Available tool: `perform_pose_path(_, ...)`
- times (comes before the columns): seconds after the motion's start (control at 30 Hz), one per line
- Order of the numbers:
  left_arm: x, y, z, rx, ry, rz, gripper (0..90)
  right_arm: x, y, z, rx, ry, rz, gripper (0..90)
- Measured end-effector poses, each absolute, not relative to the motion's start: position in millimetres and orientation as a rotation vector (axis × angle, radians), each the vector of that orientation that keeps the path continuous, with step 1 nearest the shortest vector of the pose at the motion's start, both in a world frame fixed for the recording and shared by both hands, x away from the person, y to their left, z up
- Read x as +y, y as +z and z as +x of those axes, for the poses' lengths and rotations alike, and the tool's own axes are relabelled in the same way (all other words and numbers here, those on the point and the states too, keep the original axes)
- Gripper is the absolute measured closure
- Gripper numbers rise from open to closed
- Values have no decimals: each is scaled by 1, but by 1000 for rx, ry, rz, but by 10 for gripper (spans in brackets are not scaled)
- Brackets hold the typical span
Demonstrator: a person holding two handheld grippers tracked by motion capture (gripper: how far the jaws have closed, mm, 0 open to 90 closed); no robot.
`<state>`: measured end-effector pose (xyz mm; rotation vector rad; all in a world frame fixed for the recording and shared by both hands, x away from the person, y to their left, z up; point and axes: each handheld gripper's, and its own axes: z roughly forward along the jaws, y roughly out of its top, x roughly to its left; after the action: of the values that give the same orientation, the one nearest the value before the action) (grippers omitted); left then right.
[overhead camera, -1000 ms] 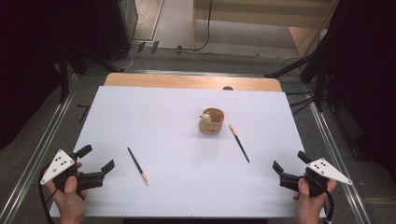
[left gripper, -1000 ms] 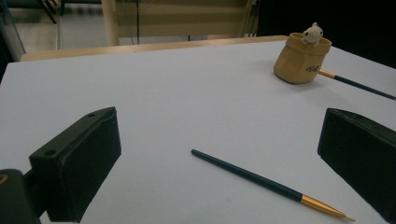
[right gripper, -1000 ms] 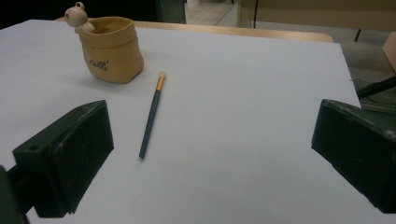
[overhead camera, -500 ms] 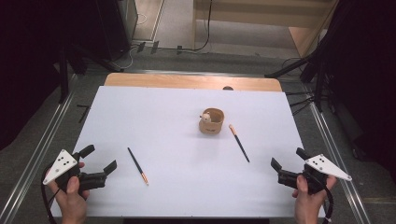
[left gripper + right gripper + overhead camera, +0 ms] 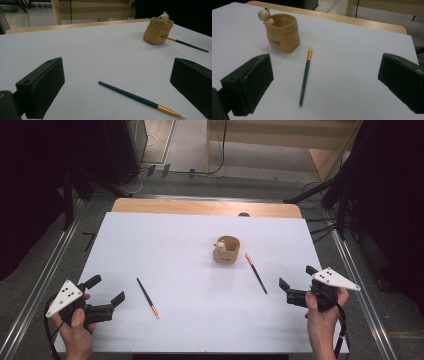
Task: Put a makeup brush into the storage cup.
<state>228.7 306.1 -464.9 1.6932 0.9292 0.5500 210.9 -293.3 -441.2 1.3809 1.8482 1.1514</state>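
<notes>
High view shows both pencils, one [image 5: 148, 298] left and one [image 5: 256, 273] right of the cup [image 5: 226, 250], untouched on the tabletop, both grippers' [image 5: 105, 290] [image 5: 295, 281] fingers spread empty

Two dark-teal, gold-banded brushes [image 5: 148, 297] [image 5: 256, 273]; tan pot [image 5: 226, 250]; white table [image 5: 190, 240].

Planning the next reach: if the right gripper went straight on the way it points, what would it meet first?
Probably the dark pencil lying between its open jaws' line, right gripper; beyond that stands the tan pot. Depth is hard to judge.
</notes>
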Motion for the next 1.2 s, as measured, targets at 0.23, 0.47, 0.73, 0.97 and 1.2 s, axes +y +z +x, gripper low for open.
perform_pose_path(0.23, 305, -464, 228, 922, 548, 1694, 3, -284, -435, 226, 1901, 1122, 1378, 12)
perform_pose_path(0.47, 301, -464, 228, 914, 546, 1704, 3, -276, -429, 244, 1971, 1081, 1374, 14)
perform_pose_path(0.73, 302, -464, 228, 913, 545, 1696, 3, -263, -422, 263, 2041, 1013, 1368, 36)
perform_pose_path(0.97, 303, -463, 228, 915, 545, 1698, 3, -254, -424, 280, 2105, 973, 1394, 43)
perform_pose_path(1.2, 301, -464, 229, 911, 541, 1700, 3, -249, -428, 289, 2168, 932, 1407, 45)
